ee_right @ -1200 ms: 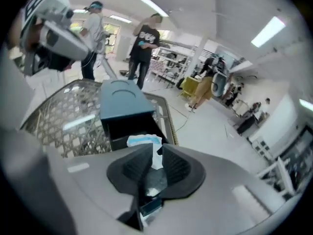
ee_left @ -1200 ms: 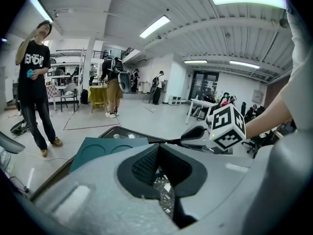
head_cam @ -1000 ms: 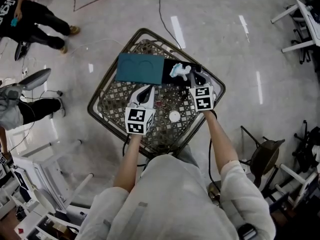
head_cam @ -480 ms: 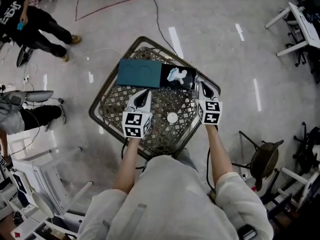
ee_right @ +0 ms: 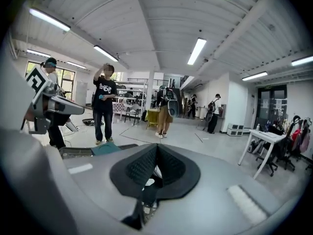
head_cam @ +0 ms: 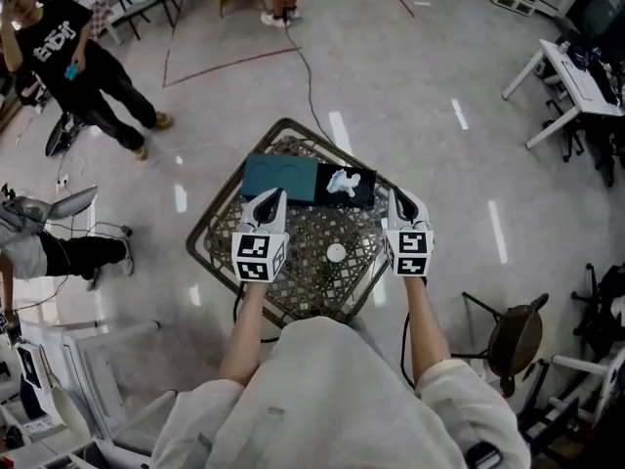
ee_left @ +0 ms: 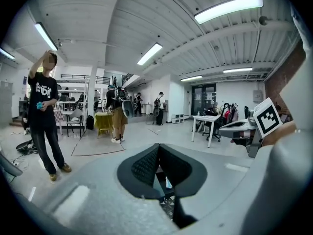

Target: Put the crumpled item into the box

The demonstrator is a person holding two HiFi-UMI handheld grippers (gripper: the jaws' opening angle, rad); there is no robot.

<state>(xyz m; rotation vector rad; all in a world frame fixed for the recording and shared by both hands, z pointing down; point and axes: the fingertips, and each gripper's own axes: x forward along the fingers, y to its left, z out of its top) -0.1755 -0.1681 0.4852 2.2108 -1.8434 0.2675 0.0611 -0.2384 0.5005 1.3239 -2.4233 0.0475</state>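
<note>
Both grippers have lifted up and drawn back from the box since the earlier frames. Now the right gripper (head_cam: 398, 199) has its jaws pressed together with nothing between them, and the left gripper (head_cam: 270, 199) likewise shows its pads meeting, empty. Just ahead of the right gripper and to its left, the crumpled item (head_cam: 342, 181) lies inside the black box (head_cam: 365, 196). A teal lid (head_cam: 278, 176) lies ahead of the left gripper, touching the box. Below and between both tools, a small white disc (head_cam: 336, 253) rests on the lattice table (head_cam: 209, 225).
</note>
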